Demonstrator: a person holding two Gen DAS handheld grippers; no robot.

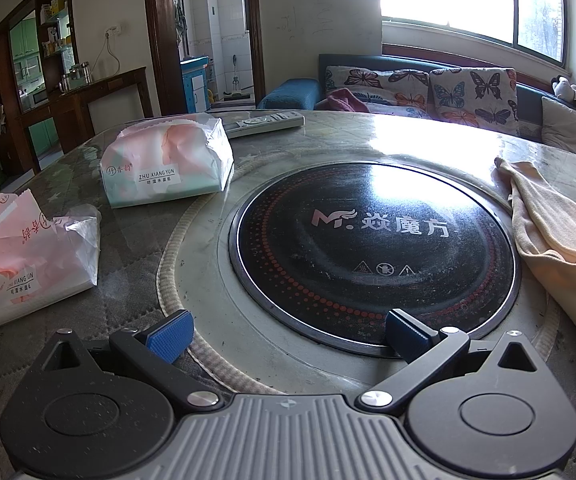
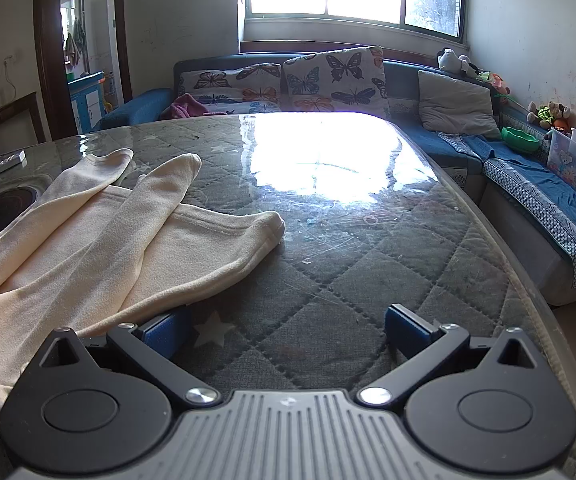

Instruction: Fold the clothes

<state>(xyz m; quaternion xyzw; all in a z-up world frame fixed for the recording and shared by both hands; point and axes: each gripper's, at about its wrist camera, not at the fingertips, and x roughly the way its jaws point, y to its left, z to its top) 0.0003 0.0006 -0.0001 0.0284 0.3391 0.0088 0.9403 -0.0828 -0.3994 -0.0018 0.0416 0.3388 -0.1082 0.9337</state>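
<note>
A cream garment (image 2: 100,240) lies crumpled on the glass-topped quilted table (image 2: 348,248), its two sleeves pointing toward the far side. Its edge also shows at the right of the left wrist view as cream cloth (image 1: 556,232). My right gripper (image 2: 288,330) is open just above the table, and the garment's near edge lies over its left finger, with nothing between the pads. My left gripper (image 1: 288,334) is open and empty, low over the near rim of the black round cooktop (image 1: 372,248) set into the table.
Two tissue packs (image 1: 168,164) (image 1: 32,264) and a remote control (image 1: 264,122) sit on the table's left part. A sofa with butterfly cushions (image 2: 308,80) runs behind and to the right of the table. A bright window glare falls on the glass.
</note>
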